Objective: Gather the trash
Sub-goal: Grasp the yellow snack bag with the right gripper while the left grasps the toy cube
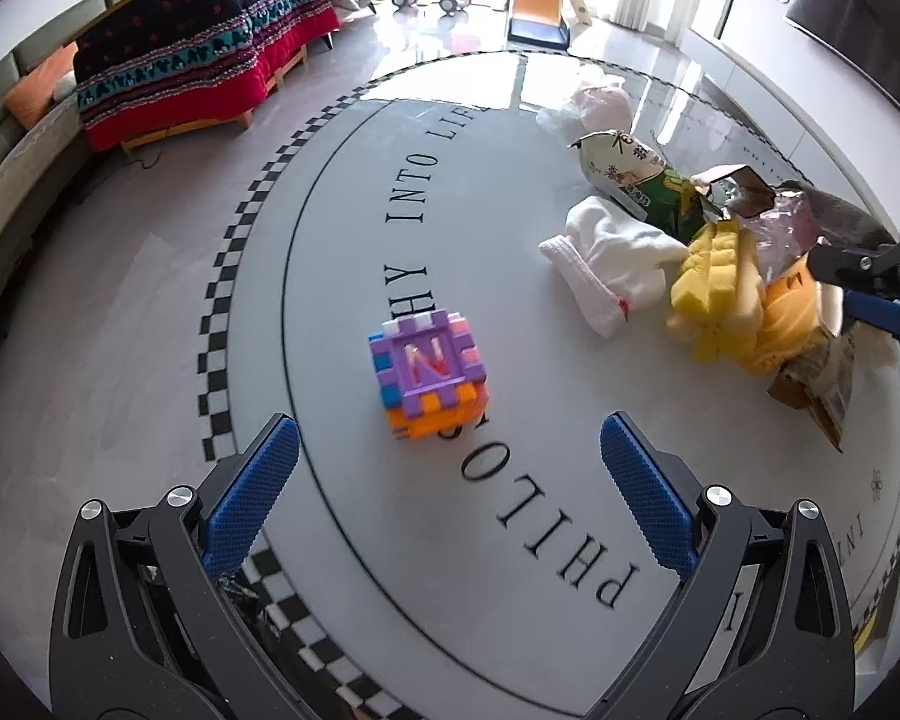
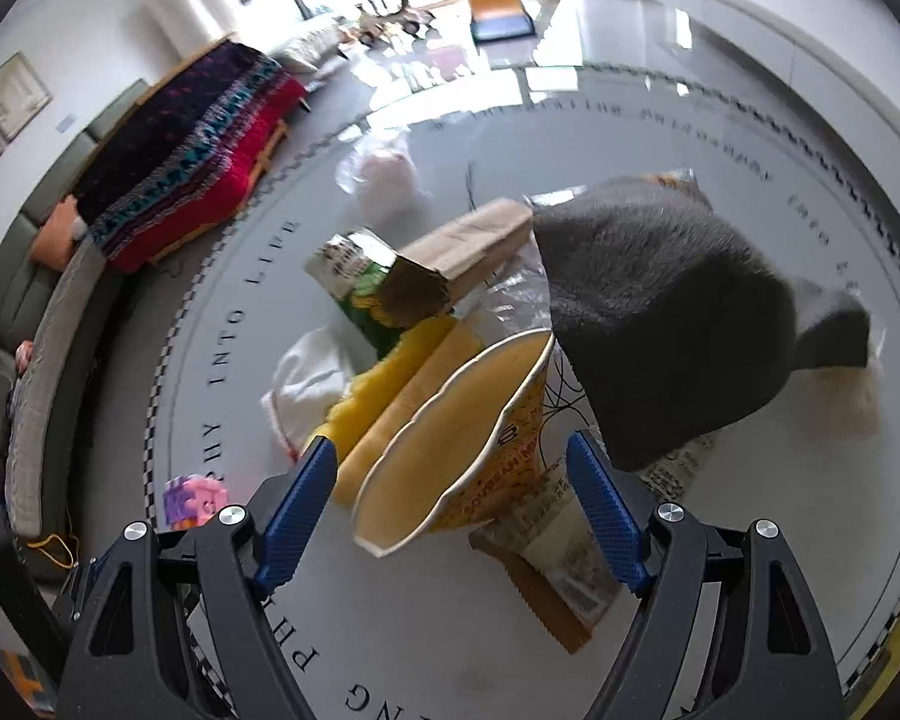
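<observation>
Table: round, white, black lettering.
Trash pile: on the table's right side, mixed with a grey cloth.
Yellow cup: crushed, tilted, between the right gripper's spread jaws.
Left gripper: jaws apart, empty, facing a toy block.

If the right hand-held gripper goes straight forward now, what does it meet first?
Most likely the yellow paper cup, lying tipped between the open fingers of the right hand-held gripper; depth is uncertain.

The round table reads "PHILO" and "INTO LIFE"; the foam block cube bears "N".
</observation>
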Action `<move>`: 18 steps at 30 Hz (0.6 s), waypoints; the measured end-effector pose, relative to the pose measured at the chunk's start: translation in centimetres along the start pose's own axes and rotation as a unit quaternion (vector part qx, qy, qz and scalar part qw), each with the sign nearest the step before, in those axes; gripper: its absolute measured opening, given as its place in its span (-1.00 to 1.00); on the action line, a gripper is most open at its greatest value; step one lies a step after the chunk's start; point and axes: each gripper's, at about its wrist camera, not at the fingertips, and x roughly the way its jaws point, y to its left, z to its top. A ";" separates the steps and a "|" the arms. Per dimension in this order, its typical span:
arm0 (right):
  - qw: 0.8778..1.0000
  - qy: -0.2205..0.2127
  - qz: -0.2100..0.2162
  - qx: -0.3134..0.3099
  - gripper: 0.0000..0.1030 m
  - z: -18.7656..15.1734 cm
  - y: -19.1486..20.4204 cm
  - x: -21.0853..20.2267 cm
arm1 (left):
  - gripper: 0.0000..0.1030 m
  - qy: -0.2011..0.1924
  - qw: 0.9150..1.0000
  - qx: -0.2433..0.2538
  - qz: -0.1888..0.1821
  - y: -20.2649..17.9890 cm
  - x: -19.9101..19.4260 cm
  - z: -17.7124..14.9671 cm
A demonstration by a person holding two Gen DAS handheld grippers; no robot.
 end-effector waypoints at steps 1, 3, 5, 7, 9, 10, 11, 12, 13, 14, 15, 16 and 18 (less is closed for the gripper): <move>1.000 0.010 -0.002 0.002 0.40 0.1 -0.1 0.6 | 0.89 0.002 1.000 0.000 0.001 0.0 0.2 0.1; 1.000 0.026 -0.004 0.002 -0.11 0.1 0.0 1.3 | 0.89 0.006 1.000 0.001 0.002 0.0 0.6 0.3; 0.999 0.036 -0.001 0.000 -0.53 0.1 -0.1 1.8 | 0.89 0.010 1.000 0.001 0.003 0.0 1.0 0.4; 1.000 0.026 0.004 -0.002 -0.56 -0.2 -0.3 1.1 | 0.89 0.012 1.000 0.001 0.003 0.0 1.4 0.4; 1.000 0.005 0.002 -0.011 -0.57 -0.6 0.0 -0.3 | 0.89 0.013 1.000 0.000 0.006 0.0 1.7 0.5; 1.000 -0.002 0.002 -0.015 -0.57 -0.6 0.3 -1.0 | 0.89 0.014 1.000 0.000 0.007 0.1 1.7 0.6; 1.000 -0.013 0.004 -0.018 -0.57 -0.7 0.5 -1.8 | 0.89 0.014 1.000 -0.001 0.009 0.0 1.9 0.7; 0.999 -0.024 0.008 -0.021 -0.57 -0.7 0.8 -2.5 | 0.89 0.015 1.000 -0.002 0.013 0.0 2.2 0.9; 0.999 -0.029 0.012 -0.023 -0.57 -0.5 1.0 -2.8 | 0.89 0.016 1.000 -0.003 0.017 0.0 2.4 1.0; 0.999 -0.036 0.023 -0.027 -0.57 -0.3 1.3 -3.3 | 0.89 0.019 1.000 -0.005 0.019 0.1 2.7 1.2; 0.998 -0.042 0.031 -0.030 -0.57 0.1 1.7 -3.7 | 0.89 0.021 1.000 -0.008 0.021 0.2 3.1 1.4; 0.998 -0.047 0.035 -0.034 -0.57 0.4 1.9 -3.8 | 0.89 0.023 0.999 -0.012 0.023 0.4 3.3 1.5; 0.997 -0.056 0.043 -0.038 -0.57 0.8 2.4 -3.8 | 0.89 0.026 0.999 -0.021 0.026 0.7 3.9 1.8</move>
